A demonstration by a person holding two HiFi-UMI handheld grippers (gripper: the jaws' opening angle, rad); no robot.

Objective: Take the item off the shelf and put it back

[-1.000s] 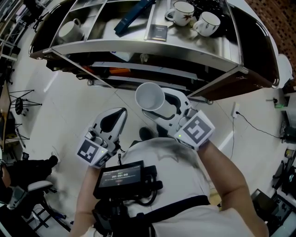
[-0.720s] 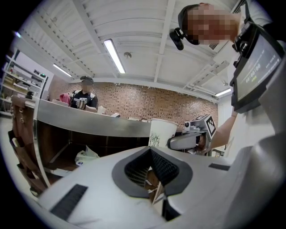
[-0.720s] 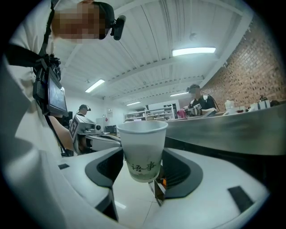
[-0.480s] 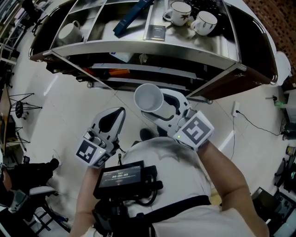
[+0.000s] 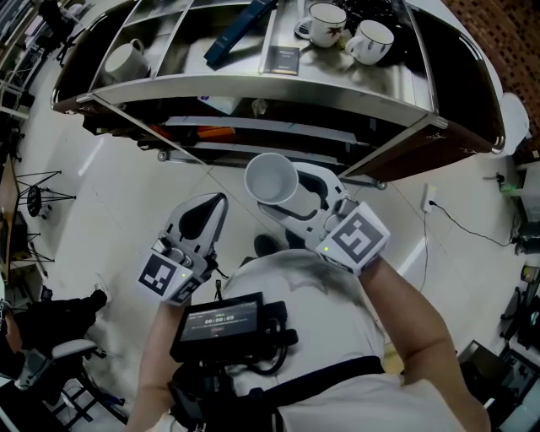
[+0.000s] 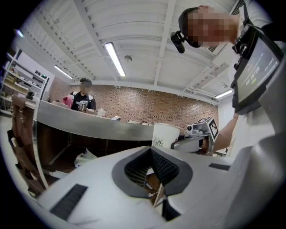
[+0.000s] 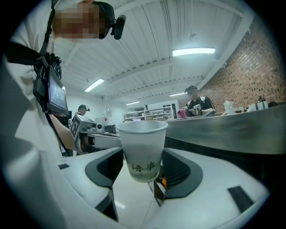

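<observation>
Open floor before the shelf; on its top tier, mugs at both ends, blue book between.

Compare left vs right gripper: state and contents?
Left gripper holds nothing; right gripper holds a white paper cup upright. Left gripper's jaws meet at the tips; right gripper's stand apart, pressed on the cup. Both point toward the shelf, short of it.

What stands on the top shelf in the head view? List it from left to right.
left white mug → blue box → dark card → middle cup → right cup
</observation>
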